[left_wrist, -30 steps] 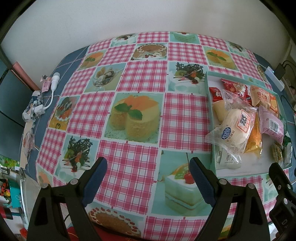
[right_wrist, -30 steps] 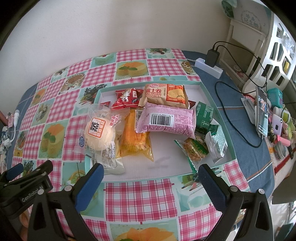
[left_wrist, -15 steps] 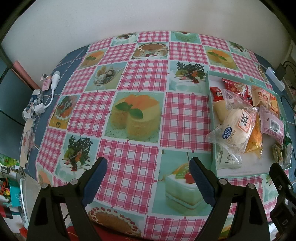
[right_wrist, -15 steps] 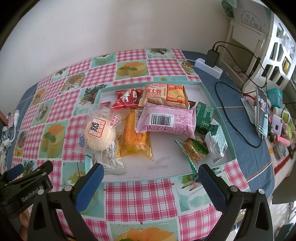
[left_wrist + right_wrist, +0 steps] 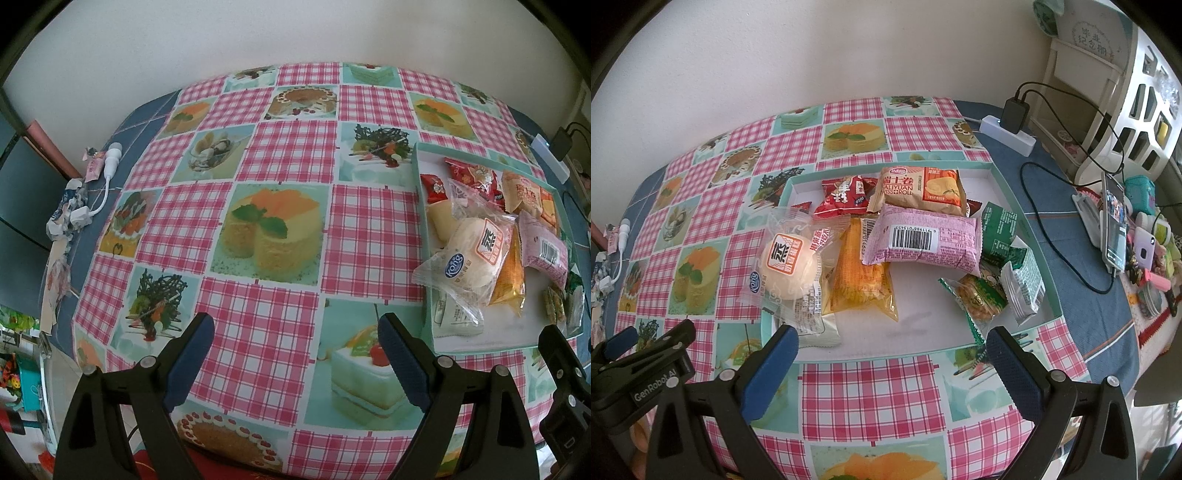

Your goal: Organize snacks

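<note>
A shallow teal-rimmed tray (image 5: pixel 1027 221) holds several snack packs: a steamed bun in clear wrap (image 5: pixel 788 266), an orange pack (image 5: pixel 862 273), a pink pack with a barcode (image 5: pixel 923 240), a tan Swiss roll pack (image 5: pixel 921 190), a red pack (image 5: pixel 844 195) and green packs (image 5: pixel 1001 236). My right gripper (image 5: pixel 886 356) is open and empty, just in front of the tray's near edge. My left gripper (image 5: pixel 295 339) is open and empty over the bare checked tablecloth (image 5: pixel 258 221), left of the tray (image 5: pixel 419 177). The bun (image 5: pixel 472 254) overhangs the tray's left rim.
A white power strip with a black charger (image 5: pixel 1012 125) and cables lies behind the tray. A phone on a stand (image 5: pixel 1115 221) and small items crowd the right edge. A white cable and crumpled paper (image 5: pixel 74 210) lie at the left table edge. A wall runs behind.
The left wrist view has shifted slightly; the tray sits a little further right and lower in it. The right gripper has not moved.
</note>
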### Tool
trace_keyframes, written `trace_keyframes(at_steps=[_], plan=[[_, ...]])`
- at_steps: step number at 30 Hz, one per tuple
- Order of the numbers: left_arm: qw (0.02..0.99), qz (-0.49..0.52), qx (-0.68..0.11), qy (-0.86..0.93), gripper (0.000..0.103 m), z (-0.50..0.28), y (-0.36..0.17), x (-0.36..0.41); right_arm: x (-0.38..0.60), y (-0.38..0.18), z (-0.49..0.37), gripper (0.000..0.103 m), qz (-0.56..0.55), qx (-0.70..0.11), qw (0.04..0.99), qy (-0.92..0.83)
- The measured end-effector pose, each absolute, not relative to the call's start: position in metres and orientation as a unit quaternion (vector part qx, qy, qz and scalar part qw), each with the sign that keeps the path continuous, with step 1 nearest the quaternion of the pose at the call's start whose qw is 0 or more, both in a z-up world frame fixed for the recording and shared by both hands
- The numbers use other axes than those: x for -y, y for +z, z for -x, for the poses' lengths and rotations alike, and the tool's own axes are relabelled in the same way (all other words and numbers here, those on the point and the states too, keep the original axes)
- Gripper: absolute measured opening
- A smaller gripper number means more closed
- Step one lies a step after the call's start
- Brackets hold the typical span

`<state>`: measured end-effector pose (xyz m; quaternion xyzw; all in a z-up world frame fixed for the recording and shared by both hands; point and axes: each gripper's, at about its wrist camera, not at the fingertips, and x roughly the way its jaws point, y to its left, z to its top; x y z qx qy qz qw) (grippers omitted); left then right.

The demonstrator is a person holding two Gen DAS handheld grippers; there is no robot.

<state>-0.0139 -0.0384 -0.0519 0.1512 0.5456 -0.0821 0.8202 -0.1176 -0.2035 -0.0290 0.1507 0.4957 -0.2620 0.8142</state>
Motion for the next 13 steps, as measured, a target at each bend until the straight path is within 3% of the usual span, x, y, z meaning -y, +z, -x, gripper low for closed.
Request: trace_keyframes(at_steps=[13], plan=[[0.823, -0.152, -0.542, -0.077, 0.091, 0.0138, -0.0489, 0.0434, 0.2038, -0.0290, 0.1176, 0.103, -0.151, -0.496, 0.814, -0.262]])
